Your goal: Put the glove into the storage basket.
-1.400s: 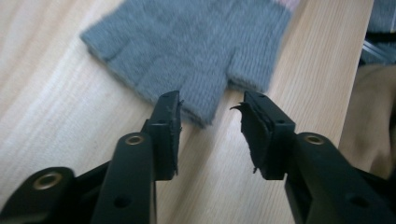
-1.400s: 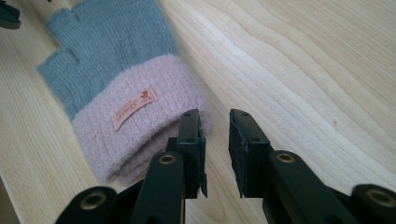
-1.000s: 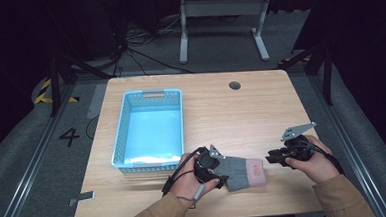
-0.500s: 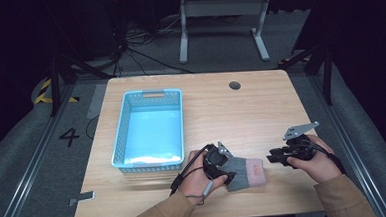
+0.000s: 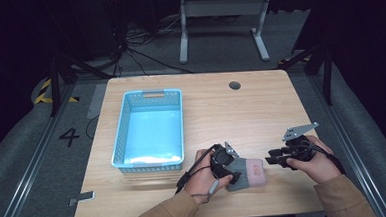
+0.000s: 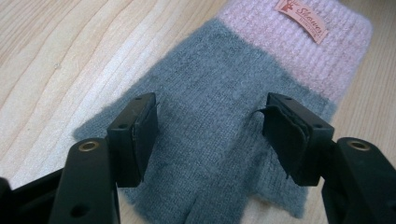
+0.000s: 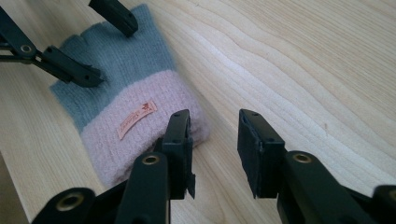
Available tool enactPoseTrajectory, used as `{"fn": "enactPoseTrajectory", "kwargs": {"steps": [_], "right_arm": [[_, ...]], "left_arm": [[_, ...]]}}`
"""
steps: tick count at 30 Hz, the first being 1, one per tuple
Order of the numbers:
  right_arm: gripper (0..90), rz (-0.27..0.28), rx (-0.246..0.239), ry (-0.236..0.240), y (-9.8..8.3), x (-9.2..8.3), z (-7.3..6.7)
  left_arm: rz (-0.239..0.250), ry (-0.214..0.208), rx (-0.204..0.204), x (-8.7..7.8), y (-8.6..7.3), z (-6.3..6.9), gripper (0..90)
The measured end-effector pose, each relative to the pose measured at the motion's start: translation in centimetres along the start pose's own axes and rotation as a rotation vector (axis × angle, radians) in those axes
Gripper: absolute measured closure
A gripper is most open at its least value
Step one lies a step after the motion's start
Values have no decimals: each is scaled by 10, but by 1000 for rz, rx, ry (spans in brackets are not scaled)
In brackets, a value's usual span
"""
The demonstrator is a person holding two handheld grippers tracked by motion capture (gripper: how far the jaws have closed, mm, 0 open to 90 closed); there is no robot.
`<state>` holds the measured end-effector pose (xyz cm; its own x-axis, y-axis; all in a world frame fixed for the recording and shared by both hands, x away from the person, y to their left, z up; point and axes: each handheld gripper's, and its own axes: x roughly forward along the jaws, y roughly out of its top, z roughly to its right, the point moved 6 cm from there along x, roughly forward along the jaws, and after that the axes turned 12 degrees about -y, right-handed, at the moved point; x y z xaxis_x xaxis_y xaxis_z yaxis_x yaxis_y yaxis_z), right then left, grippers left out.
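The grey and pink knit glove [image 6: 233, 116] lies flat on the wooden table [image 5: 231, 116], and both claws stand open and hold nothing: the left gripper [image 6: 212, 123] has just been spreading its jaws, which now hang over the grey finger part with the wool under and between them but not pinched, while the right gripper [image 7: 212, 154] has also just been widening, its jaws empty beside the pink cuff, one of them at the cuff's edge. The likely trouble, as I judge it, is a shallow bite: if the left jaws close from where they stand, they could catch only the fluffy top layer or one finger, and the glove would sag, unfold or slip free on the lift. The right jaws could pinch bare wood beside the cuff and miss it. Carried to the blue basket [image 5: 124, 127], well off past the left claw, a dangling glove might snag its rim. The fingertips are cut off beneath the left claw, and the cuff label [image 6: 301, 21] is too small to read surely.
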<state>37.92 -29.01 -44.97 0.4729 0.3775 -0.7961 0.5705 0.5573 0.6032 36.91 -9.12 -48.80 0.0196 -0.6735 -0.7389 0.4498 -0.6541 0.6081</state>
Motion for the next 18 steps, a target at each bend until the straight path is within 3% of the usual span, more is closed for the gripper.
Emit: {"fn": "enactPoseTrajectory", "kwargs": {"steps": [5, 10, 15, 18], "right_arm": [[631, 6, 5, 18, 0, 0, -1], [625, 13, 6, 22, 1, 0, -2], [623, 34, 14, 18, 3, -2, -1], [621, 39, 18, 18, 3, -2, -1]], "left_arm": [[4, -21, 3, 6, -1, 1, 295], [17, 0, 39, 10, -2, 0, 294], [1, 12, 46, 10, -3, 1, 326], [-4, 49, 51, 12, -4, 4, 342]]}}
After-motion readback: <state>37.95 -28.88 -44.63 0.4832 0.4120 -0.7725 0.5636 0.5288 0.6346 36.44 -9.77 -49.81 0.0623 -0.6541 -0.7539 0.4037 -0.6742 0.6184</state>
